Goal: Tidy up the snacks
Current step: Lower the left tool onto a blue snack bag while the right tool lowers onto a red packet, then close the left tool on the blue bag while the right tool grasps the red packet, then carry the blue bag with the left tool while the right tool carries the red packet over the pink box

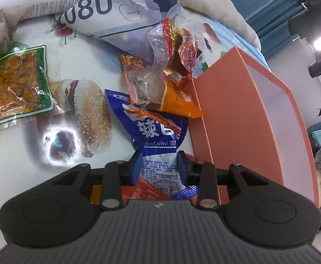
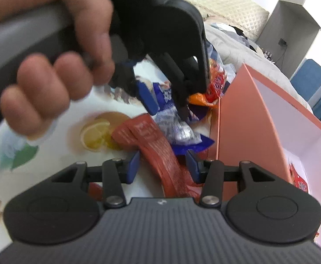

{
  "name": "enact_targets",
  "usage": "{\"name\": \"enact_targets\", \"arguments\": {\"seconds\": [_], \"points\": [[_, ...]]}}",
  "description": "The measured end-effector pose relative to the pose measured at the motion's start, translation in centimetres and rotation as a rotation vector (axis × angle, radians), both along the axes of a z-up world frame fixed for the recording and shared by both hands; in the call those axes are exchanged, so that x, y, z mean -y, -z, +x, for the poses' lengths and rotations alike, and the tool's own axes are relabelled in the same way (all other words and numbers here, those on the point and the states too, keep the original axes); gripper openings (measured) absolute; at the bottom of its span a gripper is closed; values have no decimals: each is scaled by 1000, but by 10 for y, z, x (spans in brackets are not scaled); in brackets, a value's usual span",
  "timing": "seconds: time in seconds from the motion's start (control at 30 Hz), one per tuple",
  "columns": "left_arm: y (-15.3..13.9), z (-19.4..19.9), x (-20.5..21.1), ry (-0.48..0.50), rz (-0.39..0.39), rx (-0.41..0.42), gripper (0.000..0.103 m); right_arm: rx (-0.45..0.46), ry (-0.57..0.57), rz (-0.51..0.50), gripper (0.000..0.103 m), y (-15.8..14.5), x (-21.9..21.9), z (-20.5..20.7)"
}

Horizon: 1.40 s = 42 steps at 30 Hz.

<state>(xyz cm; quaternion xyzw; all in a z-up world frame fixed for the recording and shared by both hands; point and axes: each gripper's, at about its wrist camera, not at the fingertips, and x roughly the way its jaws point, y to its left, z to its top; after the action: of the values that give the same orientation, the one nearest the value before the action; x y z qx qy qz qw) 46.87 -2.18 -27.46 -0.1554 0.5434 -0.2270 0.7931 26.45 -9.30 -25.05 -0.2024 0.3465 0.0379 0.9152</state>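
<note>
Here the left gripper straddles the blue snack bag, its 2 blue pads at the bag's crumpled sides, seemingly pinching it. The right gripper has a red snack packet between its pads; 1 pad looks close against the packet, the other stands apart, so no grip there yet. A person's hand holds the left tool just above.

Everything sits relative to the orange box. The blue bag and the red packet lie just beside its outer wall on the worktop. An orange packet and a clear red-printed wrapper are heaped against the same wall. A green packet lies well apart from the box.

Inside the box 1 red packet shows, so the sorting looks barely begun; most snacks remain outside.
</note>
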Motion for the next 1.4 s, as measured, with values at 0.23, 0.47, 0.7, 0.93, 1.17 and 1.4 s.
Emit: {"name": "enact_targets", "arguments": {"seconds": [0.23, 0.47, 0.7, 0.93, 1.17, 1.4], "points": [[-4, -9, 7, 5, 34, 29, 26, 8, -1, -42, 28, 8, -6, -7], [-19, -36, 0, -10, 47, 36, 24, -5, -46, -9, 21, -7, -8, -28], [-42, -76, -18, -32, 82, 75, 23, -40, -123, 31, 21, -24, -9, -69], [-65, -129, -43, -88, 111, 121, 23, -50, -167, 30, 21, -32, -13, -111], [-71, -199, -78, -186, 125, 123, 23, -65, -156, 40, 20, -36, -6, -137], [-54, -263, -107, -289, 103, 67, 23, -110, -138, 70, 19, -33, -3, -159]]}}
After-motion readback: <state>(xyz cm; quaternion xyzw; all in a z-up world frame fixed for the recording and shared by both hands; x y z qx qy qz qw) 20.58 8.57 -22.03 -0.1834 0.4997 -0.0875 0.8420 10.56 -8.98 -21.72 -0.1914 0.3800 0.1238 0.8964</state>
